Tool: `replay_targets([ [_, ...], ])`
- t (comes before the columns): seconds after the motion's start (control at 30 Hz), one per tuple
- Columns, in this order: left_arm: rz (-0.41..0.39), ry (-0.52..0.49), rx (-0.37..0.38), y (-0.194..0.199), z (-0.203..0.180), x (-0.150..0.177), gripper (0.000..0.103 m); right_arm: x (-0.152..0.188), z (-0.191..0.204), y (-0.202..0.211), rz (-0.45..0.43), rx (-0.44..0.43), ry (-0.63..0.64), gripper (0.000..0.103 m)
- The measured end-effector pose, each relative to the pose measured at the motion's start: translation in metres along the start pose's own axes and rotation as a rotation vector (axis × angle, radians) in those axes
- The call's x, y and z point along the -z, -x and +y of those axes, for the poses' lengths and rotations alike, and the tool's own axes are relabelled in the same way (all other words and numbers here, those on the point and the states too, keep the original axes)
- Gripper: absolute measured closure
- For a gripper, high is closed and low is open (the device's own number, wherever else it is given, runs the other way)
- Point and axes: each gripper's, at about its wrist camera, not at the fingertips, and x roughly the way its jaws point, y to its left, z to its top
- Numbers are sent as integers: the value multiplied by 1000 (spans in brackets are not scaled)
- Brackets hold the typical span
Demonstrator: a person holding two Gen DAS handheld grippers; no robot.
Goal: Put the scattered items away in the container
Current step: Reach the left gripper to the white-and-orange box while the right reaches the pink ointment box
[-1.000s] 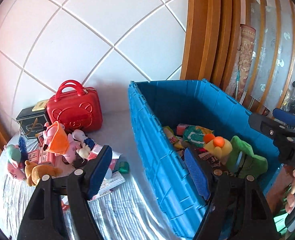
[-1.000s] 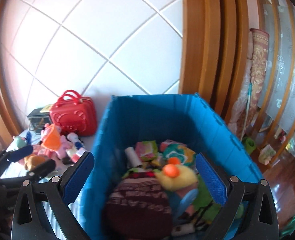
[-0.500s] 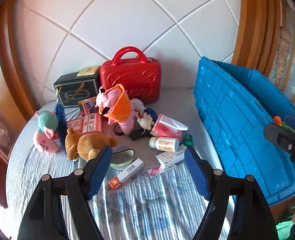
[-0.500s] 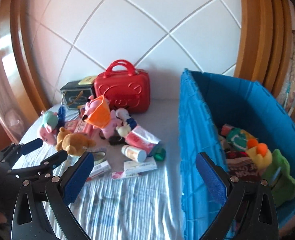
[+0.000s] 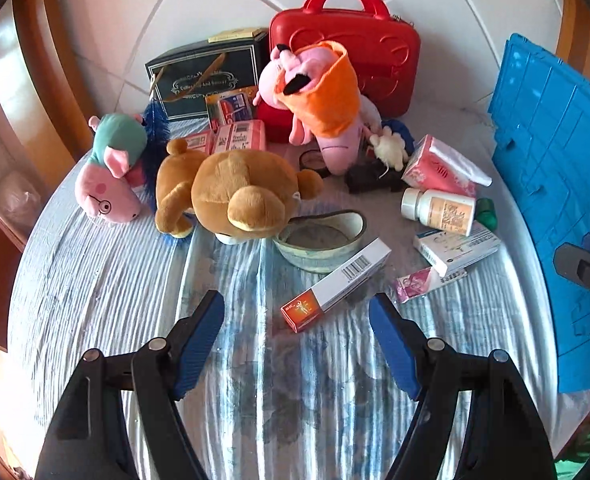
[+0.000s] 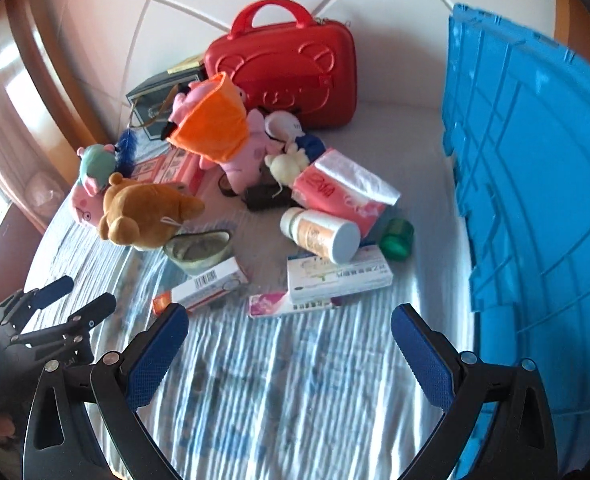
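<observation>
Blue-padded jaws of the left gripper [image 5: 297,320] stand wide apart with nothing between them, tilted down over the striped bedsheet [image 5: 107,280]. Just ahead of its tips lies a red-and-white carton [image 5: 335,280], barcode up, angled toward the right jaw. Beyond that sits a grey-green cap [image 5: 321,240], touching the head of a brown teddy bear [image 5: 231,192] lying face down. Left of the bear: a pink pig plush in a teal top [image 5: 109,176]. Further ahead a pink plush in an orange dress [image 5: 323,96] leans up against a red carry case [image 5: 347,44], with a dark gift box [image 5: 207,72] to the case's left.

Ahead-right of the left gripper: a white pill bottle [image 5: 439,208] on its side, a pink tissue pack [image 5: 439,166] behind it, a white medicine box [image 5: 455,246] and a small pink sachet [image 5: 419,282] nearer. A green jar [image 5: 485,212] sits just beside the bottle.

Right gripper [image 6: 289,328] also stands wide apart, empty, with the sachet and medicine box directly ahead of it. The blue crate [image 6: 535,160] rises at its right side (only the outer wall shows, contents not visible). The left gripper shows at the far left of the right wrist view, low over the sheet.
</observation>
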Motion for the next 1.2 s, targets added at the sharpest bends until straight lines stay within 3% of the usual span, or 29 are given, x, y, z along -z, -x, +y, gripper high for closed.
replay_targets([
  [0.2, 39, -40, 40, -69, -1, 6, 29, 24, -5, -72, 107, 45, -40, 0],
  [0.43, 62, -85, 107, -116, -15, 8, 29, 49, -14, -124, 146, 77, -157, 0],
  [0.67, 67, -130, 82, -139, -35, 9, 29, 47, -8, -146, 106, 119, -215, 0],
  [0.77, 65, -97, 127, -147, -34, 8, 29, 51, -15, -154, 98, 137, -239, 0],
  [0.93, 21, -110, 129, -158, -42, 8, 24, 55, -5, -155, 46, 197, -186, 0],
  [1.2, -22, -105, 137, -175, -56, 3, 21, 63, 2, -148, 28, 182, -105, 0],
])
